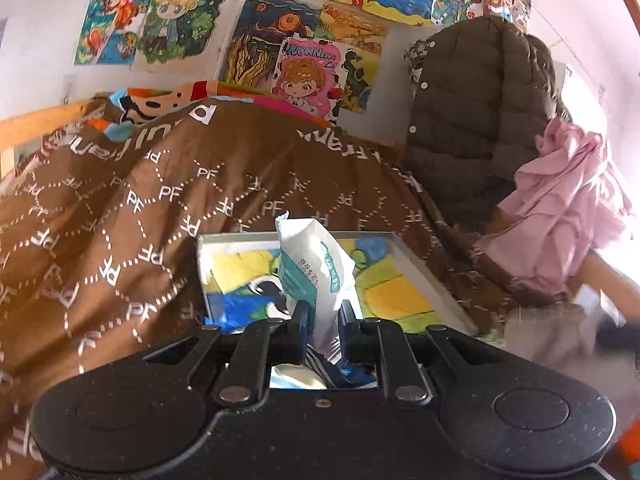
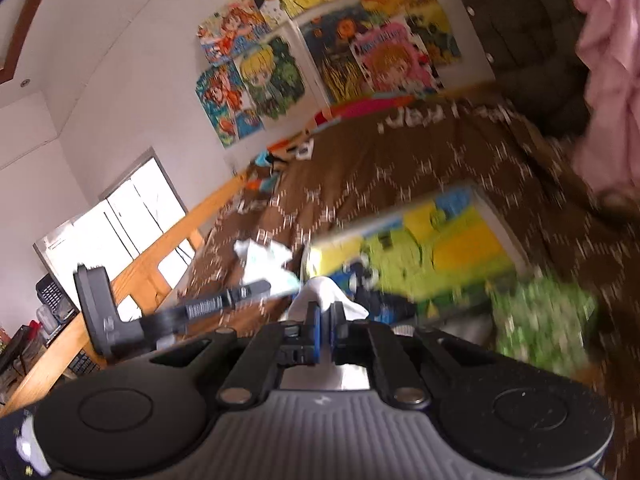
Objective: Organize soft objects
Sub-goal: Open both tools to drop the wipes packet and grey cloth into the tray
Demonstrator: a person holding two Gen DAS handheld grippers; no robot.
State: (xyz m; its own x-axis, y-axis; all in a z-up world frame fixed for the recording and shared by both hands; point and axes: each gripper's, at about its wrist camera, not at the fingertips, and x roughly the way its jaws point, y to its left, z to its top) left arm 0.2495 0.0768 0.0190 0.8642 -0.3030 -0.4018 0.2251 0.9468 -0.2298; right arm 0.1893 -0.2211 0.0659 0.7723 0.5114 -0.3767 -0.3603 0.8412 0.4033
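My left gripper (image 1: 323,320) is shut on a crumpled white-and-teal tissue packet (image 1: 314,268) and holds it upright above a white box lid (image 1: 424,268) with a colourful drawing inside. The lid lies on a brown PF-patterned quilt (image 1: 140,208). My right gripper (image 2: 325,320) is shut on a white cloth (image 2: 324,296) over the same lid (image 2: 420,252). In the blurred right wrist view the left gripper's body (image 2: 168,312) and its packet (image 2: 264,258) show at the left.
A brown puffer jacket (image 1: 472,120) hangs at the back right, with a pink garment (image 1: 560,208) beside it. A wooden bed rail (image 2: 132,280) runs along the left. Drawings (image 1: 280,40) cover the wall. A green patterned item (image 2: 540,320) lies blurred at the right.
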